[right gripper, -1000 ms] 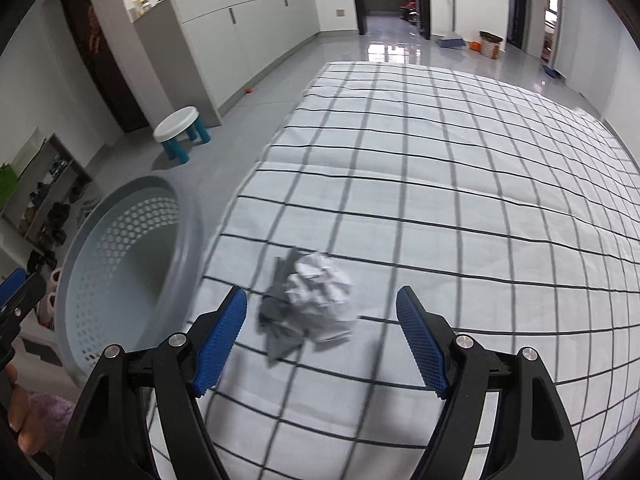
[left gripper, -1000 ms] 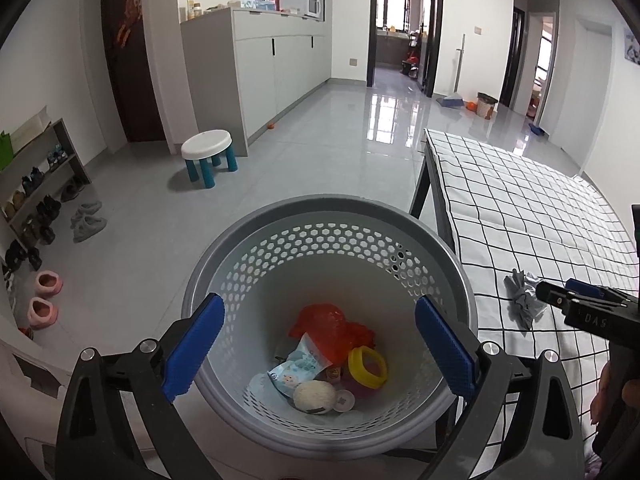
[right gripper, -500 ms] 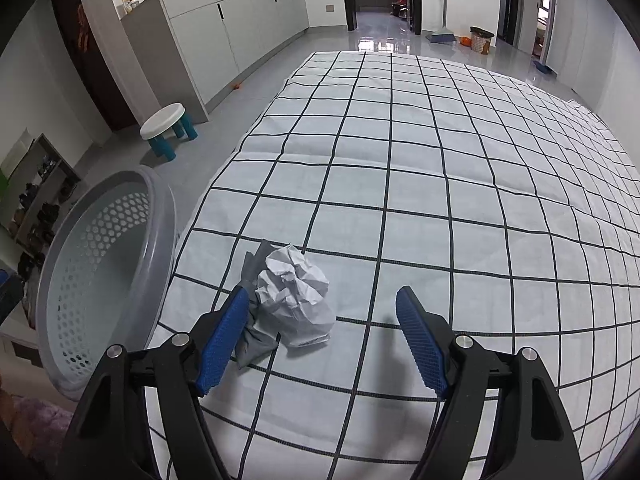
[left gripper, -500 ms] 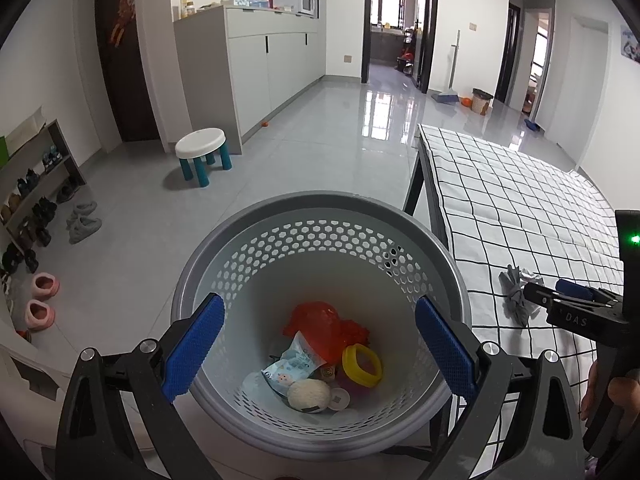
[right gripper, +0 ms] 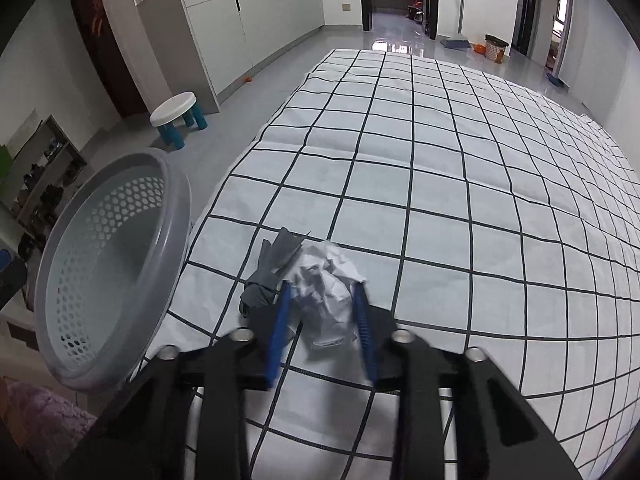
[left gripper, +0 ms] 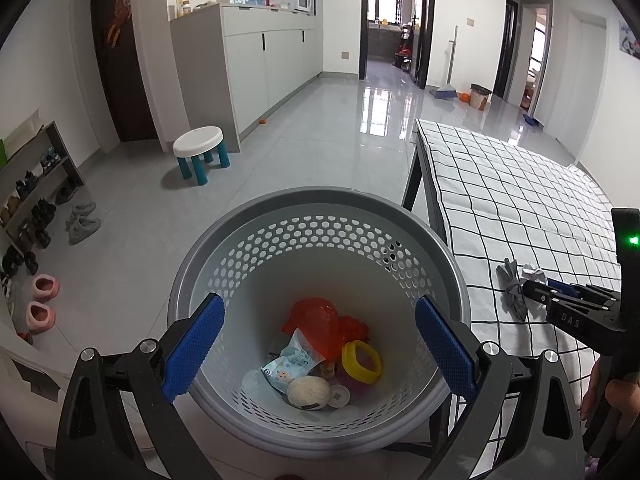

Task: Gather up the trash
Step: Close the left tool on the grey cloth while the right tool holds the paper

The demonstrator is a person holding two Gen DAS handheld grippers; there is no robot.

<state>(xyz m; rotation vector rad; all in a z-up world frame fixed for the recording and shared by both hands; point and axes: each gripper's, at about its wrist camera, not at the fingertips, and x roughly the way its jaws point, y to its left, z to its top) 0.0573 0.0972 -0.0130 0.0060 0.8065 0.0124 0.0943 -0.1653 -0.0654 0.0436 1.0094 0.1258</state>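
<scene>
The right gripper (right gripper: 322, 312) is clenched on the crumpled white paper ball (right gripper: 326, 288), its two blue pads pressing into the wad from either side. The ball rests on the table (right gripper: 440, 184), which is covered with a white cloth printed in a black grid, close to the table's near left edge. A crumpled grey scrap (right gripper: 268, 268) lies touching the paper ball on its left, outside the pads. In the left wrist view the same gripper shows from the side at the right edge, its tip at the paper, with the person's hand (left gripper: 612, 396) on its handle below.

The left gripper (left gripper: 316, 354) is released, its blue pads standing wide apart with nothing between them. It hangs above the grey perforated basket (left gripper: 320, 208), which stands on the floor just beside the table's edge. In the bottom of the basket lie an orange-red plastic bag (left gripper: 320, 324), a yellow ring (left gripper: 362, 362), a light blue printed wrapper (left gripper: 290, 364) and a pale round ball (left gripper: 308, 392), all bunched together.

Further out on the grey tiled floor stands a small white stool with teal legs (left gripper: 200, 150), well apart from the basket. A shoe rack (left gripper: 32, 196) lines the left wall, with pink slippers (left gripper: 40, 300) on the floor near it.
</scene>
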